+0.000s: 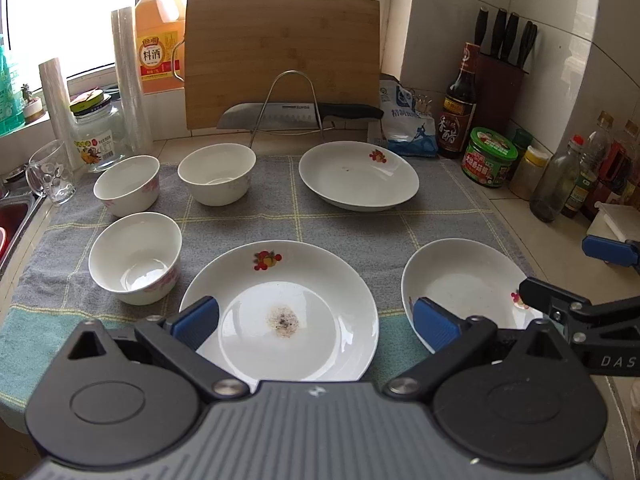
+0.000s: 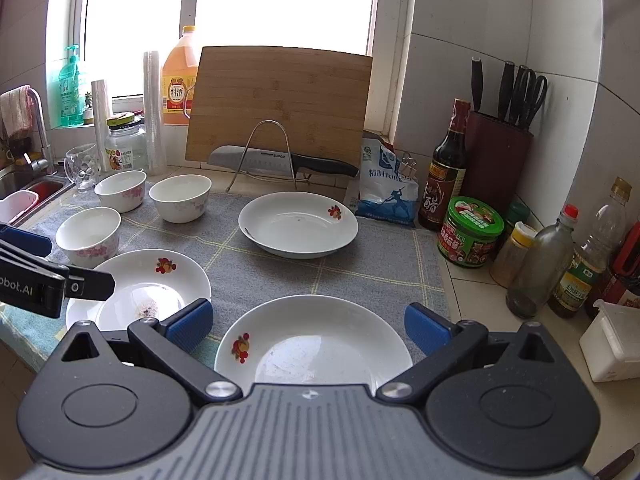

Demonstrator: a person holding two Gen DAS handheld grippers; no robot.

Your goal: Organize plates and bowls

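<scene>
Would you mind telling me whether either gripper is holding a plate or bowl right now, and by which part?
Nothing is held: the left gripper and right gripper are both open above the plates.

Daylight floods in from the blown-out white window (image 2: pixel 280 0) behind. Shadows soft; focus sharp. Fisheye bends edges, corners vignetted black.
</scene>
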